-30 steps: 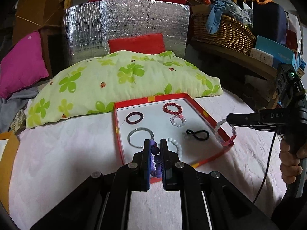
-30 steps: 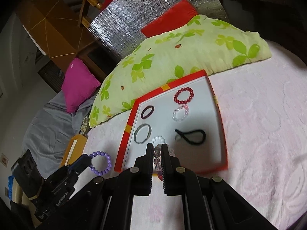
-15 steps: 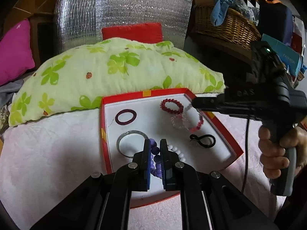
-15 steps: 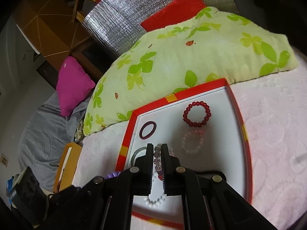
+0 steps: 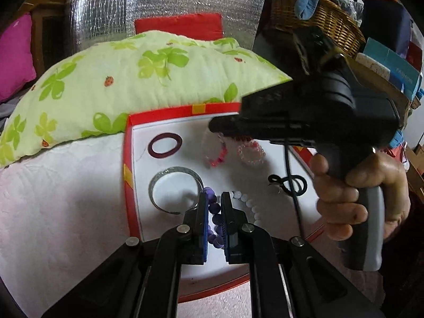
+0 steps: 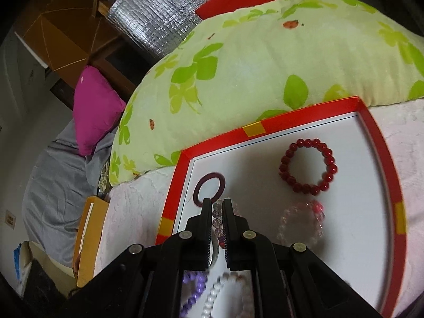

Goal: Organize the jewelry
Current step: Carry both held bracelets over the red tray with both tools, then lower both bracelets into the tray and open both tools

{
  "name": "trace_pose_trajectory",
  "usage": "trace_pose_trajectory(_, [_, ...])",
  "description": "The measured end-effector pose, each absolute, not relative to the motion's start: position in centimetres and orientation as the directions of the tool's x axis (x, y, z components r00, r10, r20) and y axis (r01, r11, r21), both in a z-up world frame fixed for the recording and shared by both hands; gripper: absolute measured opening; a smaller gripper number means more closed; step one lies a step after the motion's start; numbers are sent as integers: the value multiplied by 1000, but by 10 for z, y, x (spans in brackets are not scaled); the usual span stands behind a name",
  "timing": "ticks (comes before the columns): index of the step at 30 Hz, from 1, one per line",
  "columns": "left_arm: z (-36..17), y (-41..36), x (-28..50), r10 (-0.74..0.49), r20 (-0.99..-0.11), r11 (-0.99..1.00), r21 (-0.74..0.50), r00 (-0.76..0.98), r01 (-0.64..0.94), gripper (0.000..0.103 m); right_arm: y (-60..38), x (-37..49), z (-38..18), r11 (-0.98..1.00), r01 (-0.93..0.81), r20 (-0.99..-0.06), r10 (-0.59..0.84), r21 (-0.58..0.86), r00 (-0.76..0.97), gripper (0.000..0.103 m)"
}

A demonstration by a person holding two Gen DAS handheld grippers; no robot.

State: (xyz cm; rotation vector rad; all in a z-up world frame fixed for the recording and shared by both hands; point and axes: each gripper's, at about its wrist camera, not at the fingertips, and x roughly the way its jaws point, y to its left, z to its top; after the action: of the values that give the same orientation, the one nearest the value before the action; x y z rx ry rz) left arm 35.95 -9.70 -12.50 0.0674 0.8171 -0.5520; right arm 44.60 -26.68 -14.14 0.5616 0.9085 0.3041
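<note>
Left hand-held gripper (image 5: pixel 214 198) pinches purple beads (image 5: pixel 215 213); right hand-held gripper (image 6: pixel 217 206) pinches clear beads (image 6: pixel 217 218), both strands partly hidden; red beads (image 6: pixel 307 169) half-covered in left view.

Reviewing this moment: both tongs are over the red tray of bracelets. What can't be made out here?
- Left wrist view: the right tongs and hand hide the dark red beaded bracelet and the tray's right side.
- Left wrist view: the bracelet hanging from the right tongs is motion-blurred.
- Right wrist view: the purple beaded bracelet and white beaded bracelet are blurred and cut off behind the tongs' frame.
</note>
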Motion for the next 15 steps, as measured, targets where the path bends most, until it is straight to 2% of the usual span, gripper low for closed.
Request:
trace_pose_trajectory(12, [-136,-98,366,-401,-753,867,-127,522,483,10,-280,462,-158,850,79,-718,385,520,580,9])
trace_pose_trajectory(15, [-135,-95,365,-390,-761,872,-122,519,475,10,-287,462,-160,842,100,-725,389,531,569,12])
